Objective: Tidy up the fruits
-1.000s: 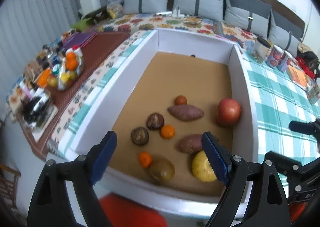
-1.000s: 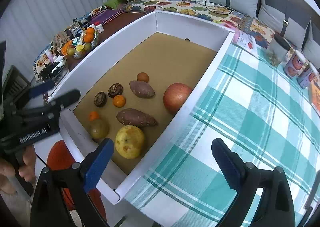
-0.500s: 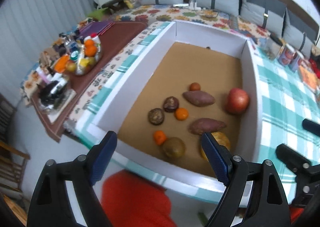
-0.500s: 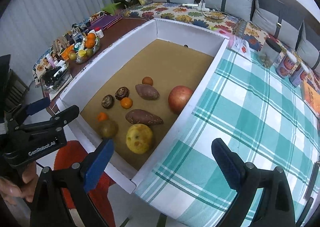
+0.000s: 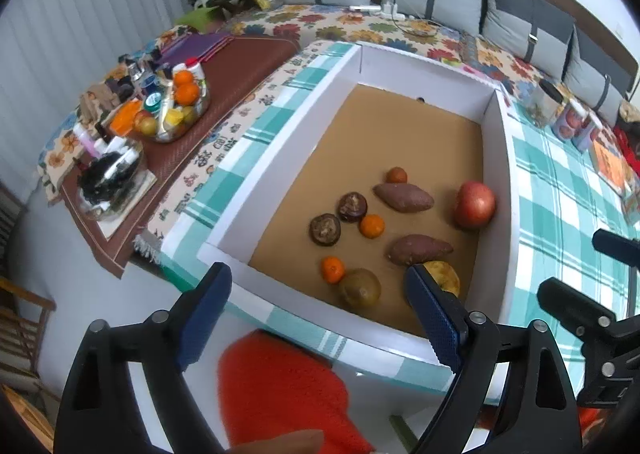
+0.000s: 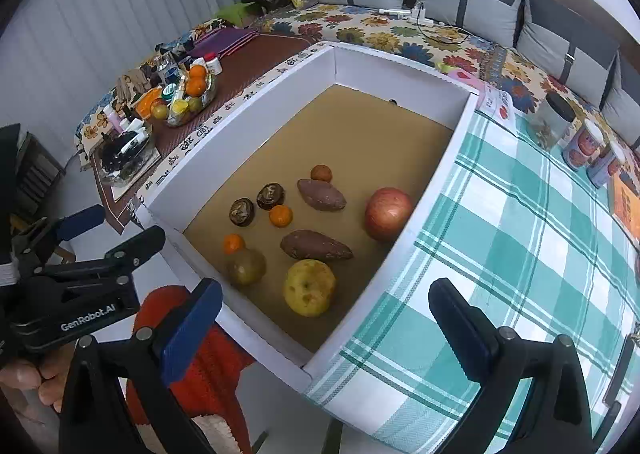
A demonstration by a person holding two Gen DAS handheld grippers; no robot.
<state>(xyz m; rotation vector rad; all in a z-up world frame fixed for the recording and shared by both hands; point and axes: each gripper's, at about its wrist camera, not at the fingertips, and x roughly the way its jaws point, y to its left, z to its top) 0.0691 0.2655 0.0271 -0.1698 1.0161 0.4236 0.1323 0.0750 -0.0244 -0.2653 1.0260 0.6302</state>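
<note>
Hovering short of the near rim, the left tool (image 5: 316,318) stood with its blue-padded jaws spread wide and nothing between them, and the right tool (image 6: 324,324) hung the same way, gaping and empty, over the near corner of the shallow white-walled box with the brown cardboard floor (image 6: 248,126). That box sat on a desk spread with a teal-and-white checked cloth (image 6: 500,254).

All the produce lay loose on the box floor, in no clear order. From left to right in the right wrist view: a small orange tangerine (image 6: 233,243) touching a dull green-brown round fruit (image 6: 247,267); two dark wrinkled brown fruits (image 6: 242,212) side by side; a second tangerine (image 6: 281,215) just beside them; a large blemished yellow apple (image 6: 309,287) near the front wall; two purple-brown sweet potatoes (image 6: 316,246); a tiny reddish-orange fruit (image 6: 321,173) farthest back; and a big red apple (image 6: 388,213) against the right wall.

Neither tool held or touched anything, so the scene fitted either a pause before a pick or a stand-off after sorting; the pictures did not settle which. Any further grasp would call for a wide opening on the apples and a gentle squeeze on the small round fruit, which could roll.
</note>
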